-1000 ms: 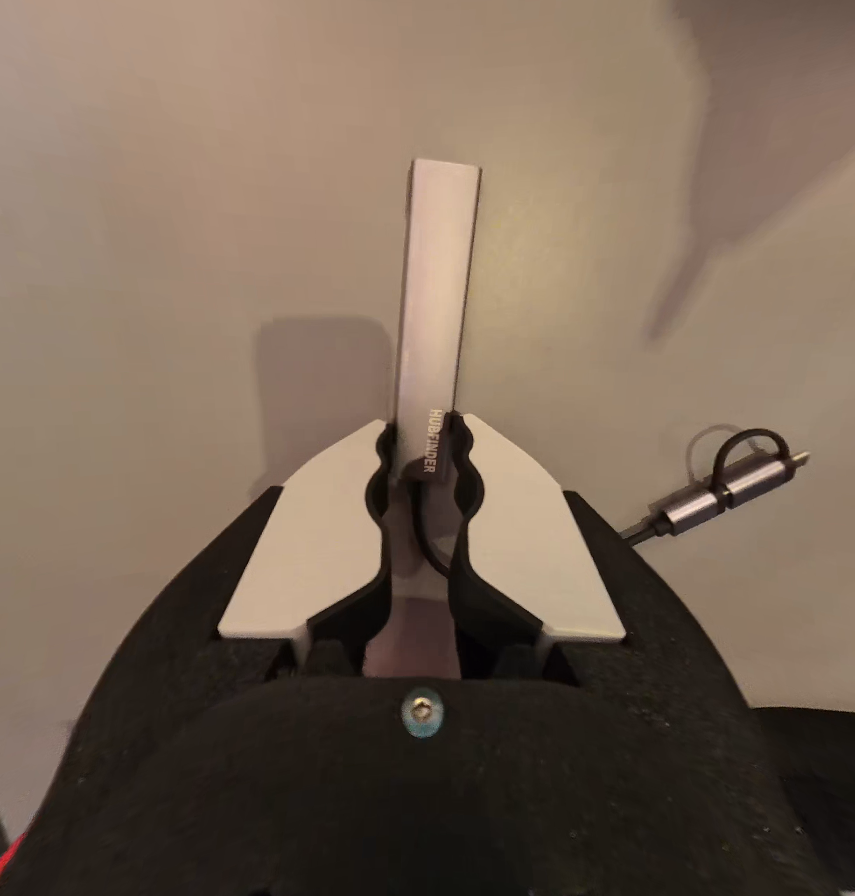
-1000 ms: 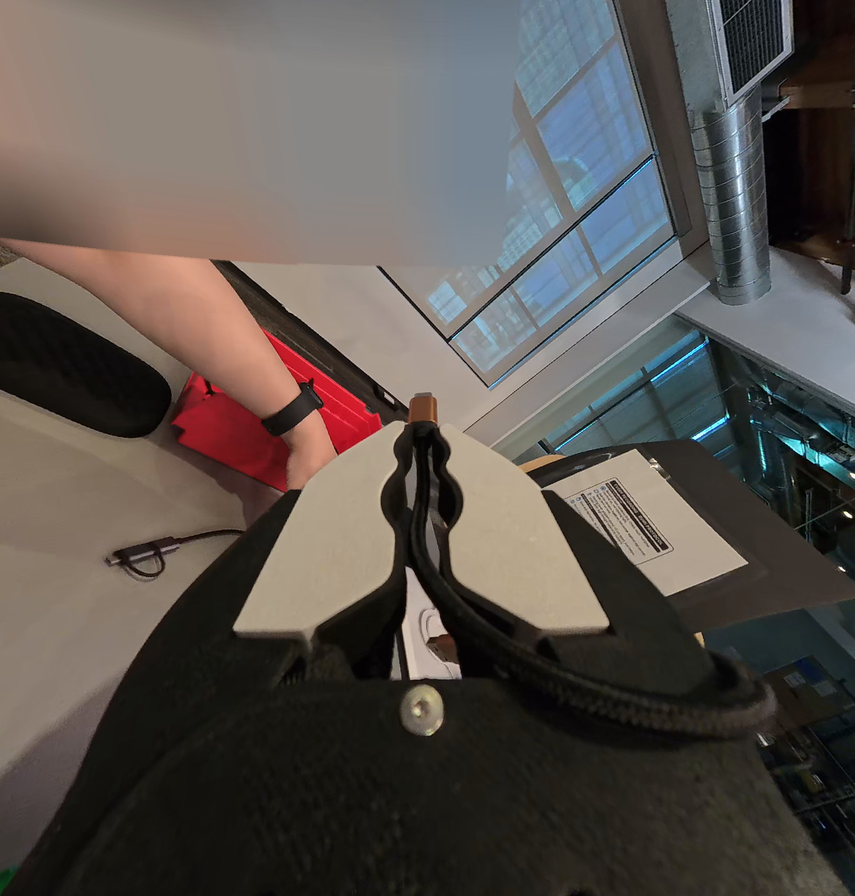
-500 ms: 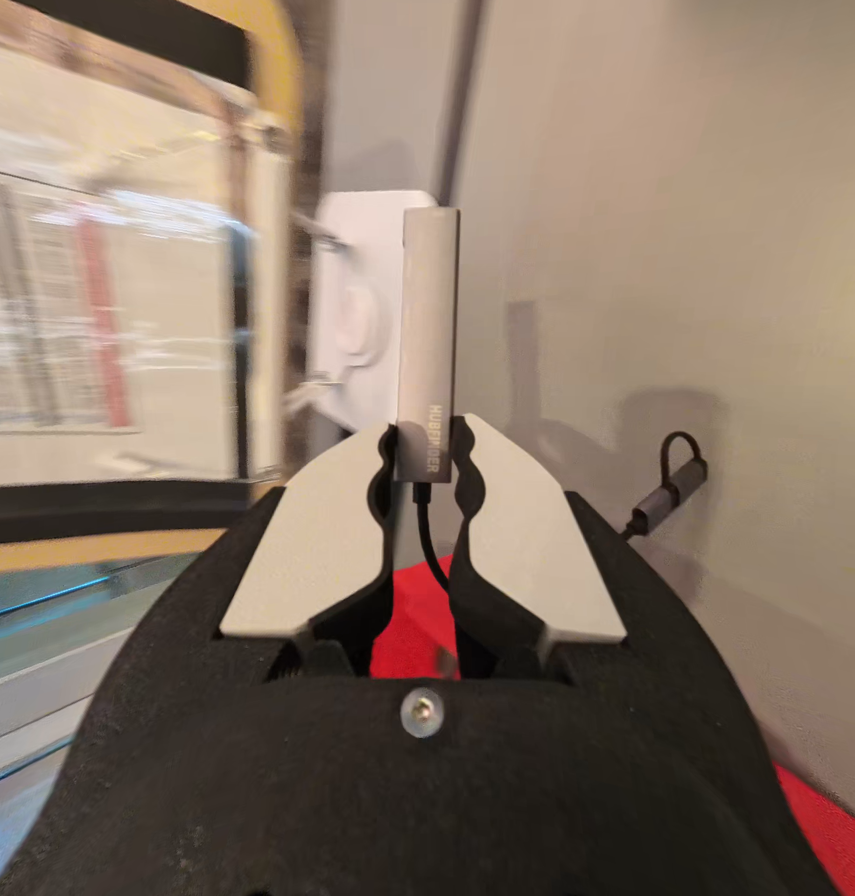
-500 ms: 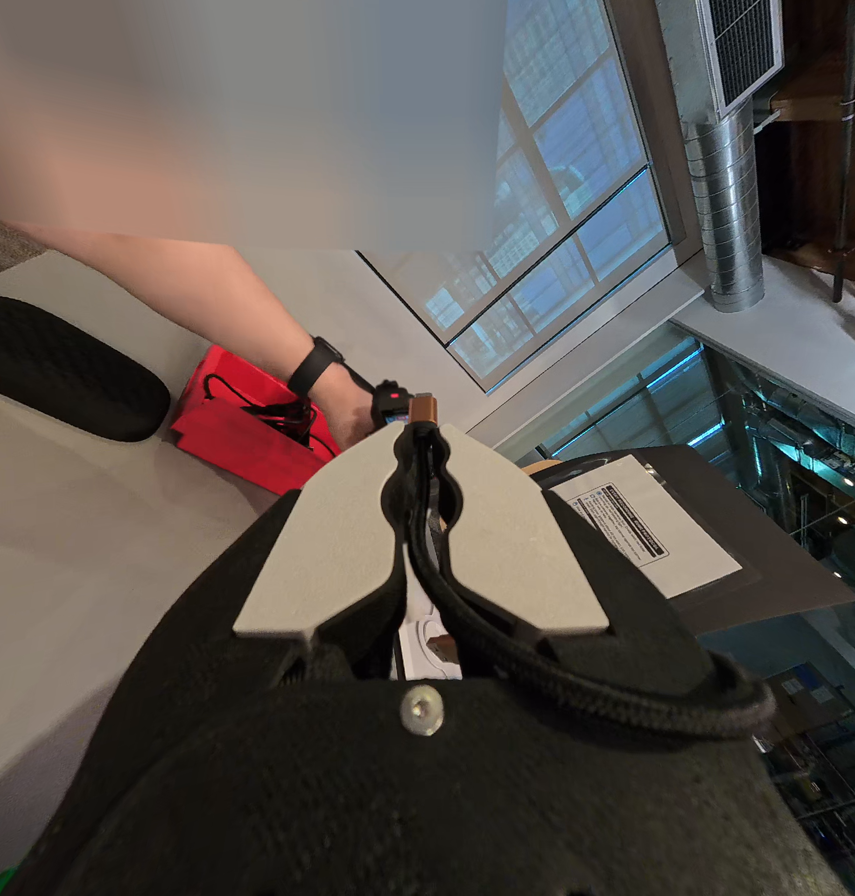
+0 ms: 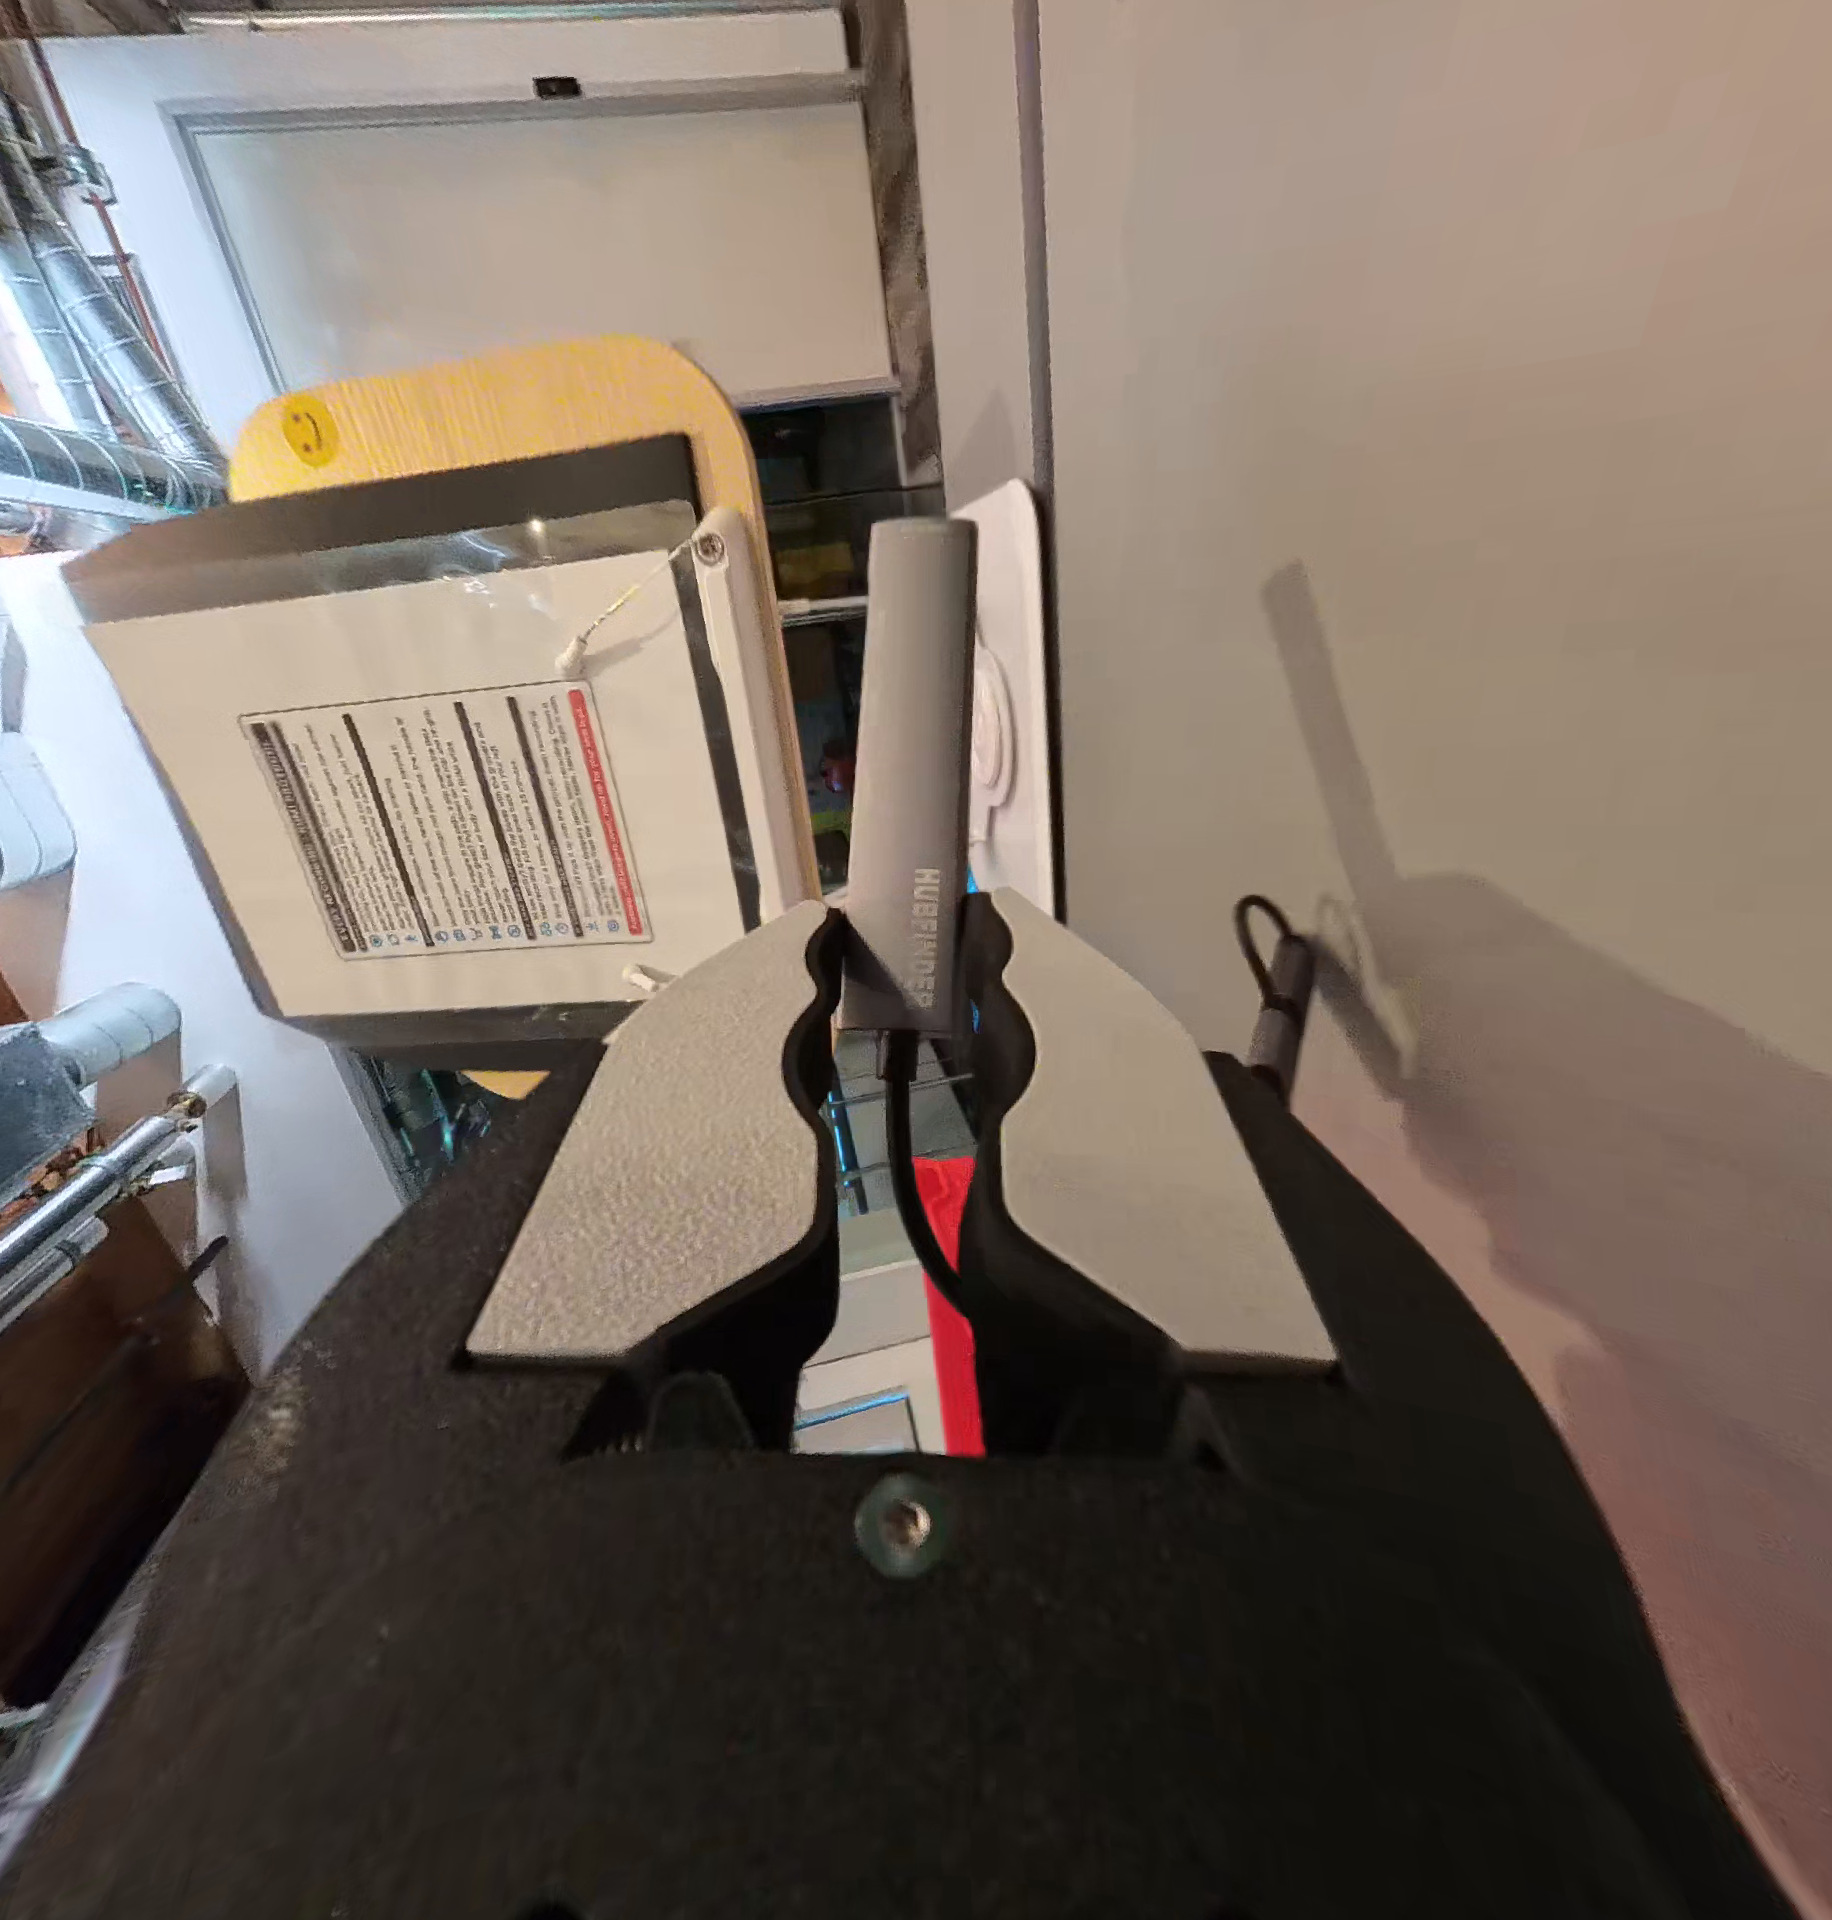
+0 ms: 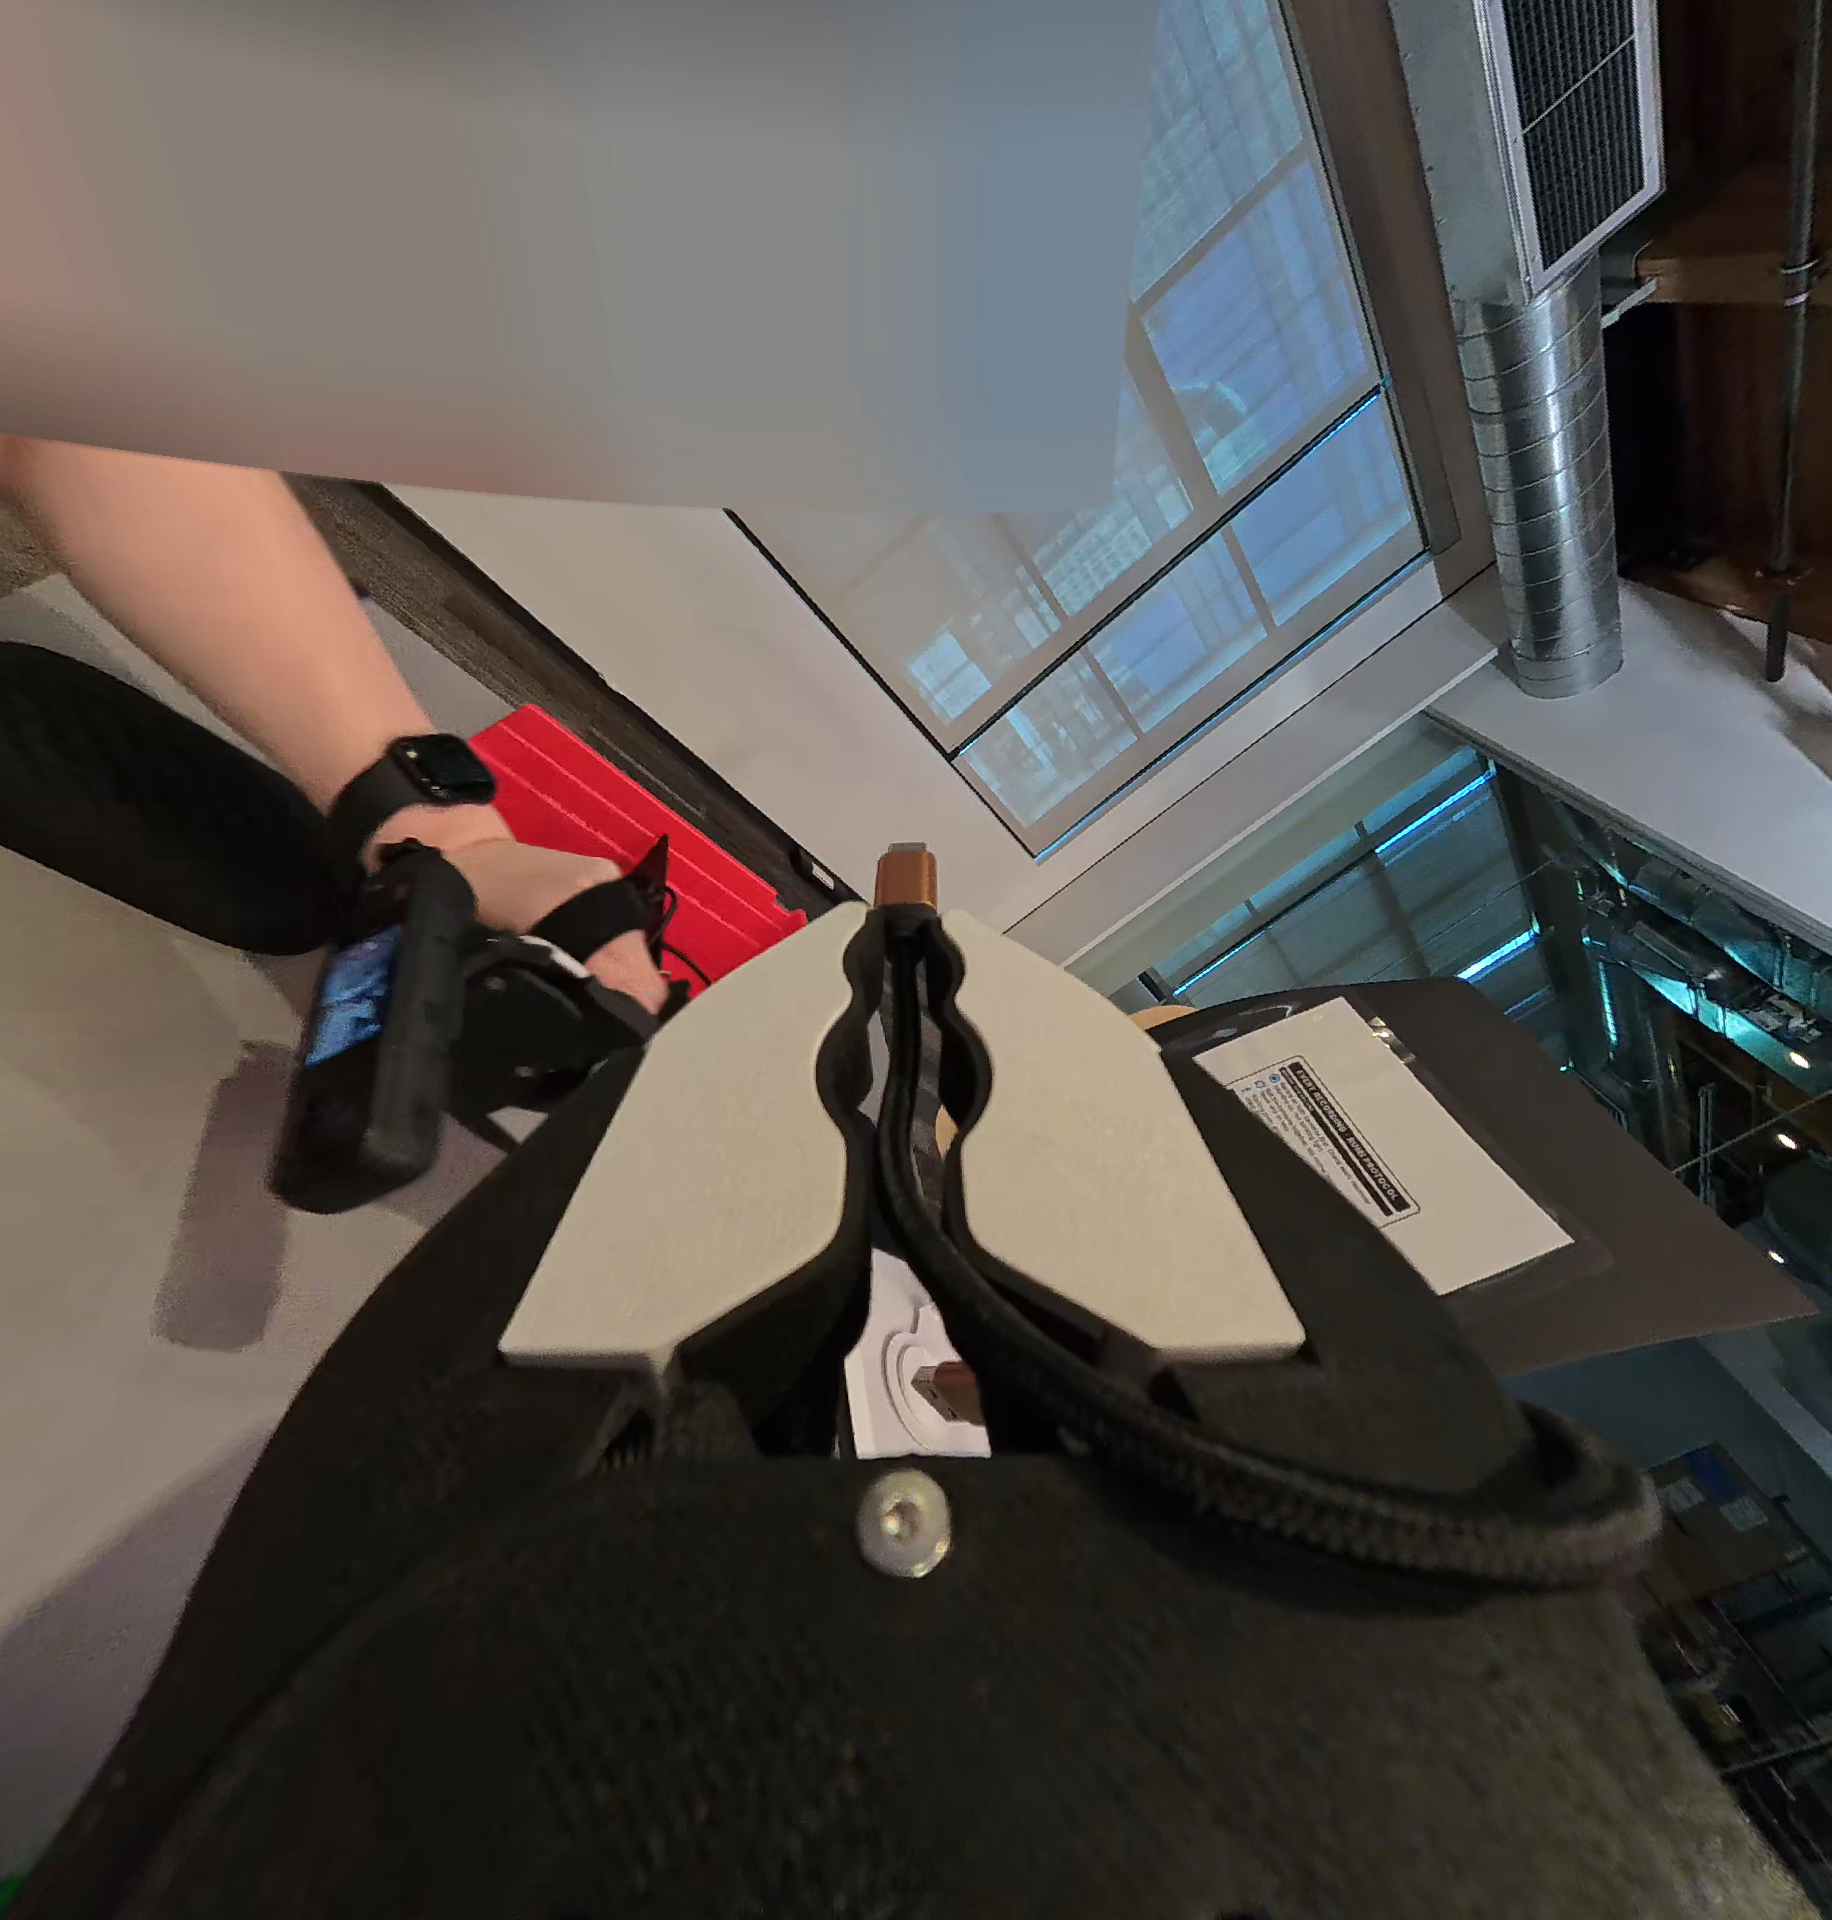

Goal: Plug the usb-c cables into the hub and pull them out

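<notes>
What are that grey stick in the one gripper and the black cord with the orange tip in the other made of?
The hub looks like matt grey metal, probably anodised aluminium: a smooth, even sheen with crisp edges, though it could be painted plastic. The cable has a black woven sheath, likely nylon braid: its criss-cross texture shows. Its plug has a copper-coloured, satin metallic-looking shell with a silvery tip.

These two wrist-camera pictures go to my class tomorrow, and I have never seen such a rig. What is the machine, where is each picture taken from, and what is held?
There is no robot: a person holds a two-finger gripper in each hand, each with a camera looking along its fingers. In the left wrist view, the left gripper clamps a grey hub, its black lead trailing back. In the right wrist view, the right gripper pinches a braided black cable behind its copper plug. The person's other hand shows there too. A spare adapter cable lies on the pale table.
</notes>
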Tool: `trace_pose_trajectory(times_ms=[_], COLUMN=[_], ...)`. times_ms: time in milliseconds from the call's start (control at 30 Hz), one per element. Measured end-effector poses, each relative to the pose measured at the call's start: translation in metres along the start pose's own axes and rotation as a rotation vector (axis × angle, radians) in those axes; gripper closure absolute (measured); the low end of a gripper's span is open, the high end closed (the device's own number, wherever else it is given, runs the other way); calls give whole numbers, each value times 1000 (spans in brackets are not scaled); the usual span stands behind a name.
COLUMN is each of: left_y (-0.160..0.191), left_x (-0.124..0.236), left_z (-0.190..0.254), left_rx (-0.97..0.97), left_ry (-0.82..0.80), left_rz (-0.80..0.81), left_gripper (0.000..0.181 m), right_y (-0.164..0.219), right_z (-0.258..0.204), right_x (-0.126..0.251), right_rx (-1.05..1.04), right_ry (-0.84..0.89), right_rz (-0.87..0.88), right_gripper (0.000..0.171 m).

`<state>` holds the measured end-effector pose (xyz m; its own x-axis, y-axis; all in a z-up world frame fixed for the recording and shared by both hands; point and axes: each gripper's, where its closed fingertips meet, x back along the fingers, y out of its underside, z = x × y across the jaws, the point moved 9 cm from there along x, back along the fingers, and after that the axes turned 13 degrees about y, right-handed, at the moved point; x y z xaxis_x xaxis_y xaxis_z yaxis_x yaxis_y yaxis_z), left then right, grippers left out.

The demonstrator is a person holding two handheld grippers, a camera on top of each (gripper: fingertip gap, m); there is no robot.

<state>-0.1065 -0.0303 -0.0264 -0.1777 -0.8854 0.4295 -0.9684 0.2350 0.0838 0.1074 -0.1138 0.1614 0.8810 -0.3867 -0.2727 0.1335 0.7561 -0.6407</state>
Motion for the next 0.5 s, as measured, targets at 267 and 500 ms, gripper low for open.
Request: trace_pose_trajectory(times_ms=[267,500], left_y=[-30,-38], left_x=[38,46], left_z=[54,95], left_rx=[-92,-129], left_ry=[-124,-41], left_rz=[52,81], left_gripper=[159,160], right_y=[0,-3], right_z=[-1,-4], right_x=[-2,-5], right_rx=[6,14], right_ry=[-5,-19], right_rz=[-6,-5], right_gripper=[163,163])
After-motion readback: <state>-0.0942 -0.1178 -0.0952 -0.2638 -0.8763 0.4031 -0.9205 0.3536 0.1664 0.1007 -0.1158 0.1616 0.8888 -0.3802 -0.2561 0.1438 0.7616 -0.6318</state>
